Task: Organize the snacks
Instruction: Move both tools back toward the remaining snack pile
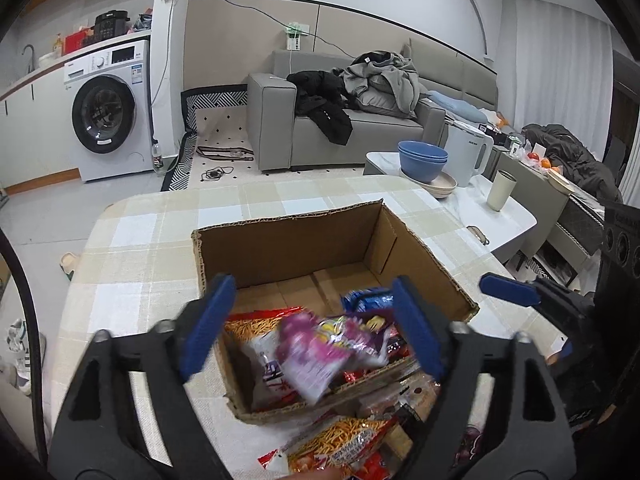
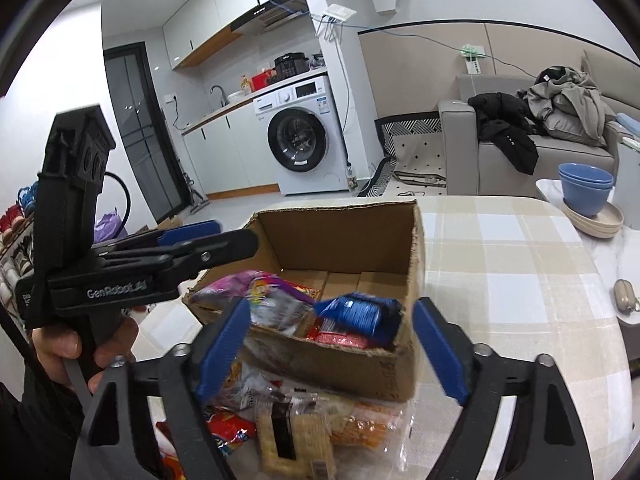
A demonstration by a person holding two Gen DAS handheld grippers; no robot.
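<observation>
An open cardboard box [image 1: 280, 248] stands on the checked tablecloth and holds several snack packs. My left gripper [image 1: 312, 332] is open over the box's near edge. A blurred purple snack pack [image 1: 320, 352] lies between its fingers, touching neither. A blue pack [image 1: 368, 298] and a red fries pack [image 1: 256, 324] lie in the box. My right gripper [image 2: 332, 344] is open above the box's near corner [image 2: 404, 360], with the blue pack [image 2: 360, 314] ahead of it. Loose snacks [image 2: 296, 432] lie on the table in front of the box.
Stacked blue bowls [image 1: 423, 160] on plates, a white kettle [image 1: 468, 156] and a cream cup [image 1: 501, 191] stand on the white table to the right. A small beige object [image 2: 623, 294] lies at the table edge. A sofa and washing machine stand behind.
</observation>
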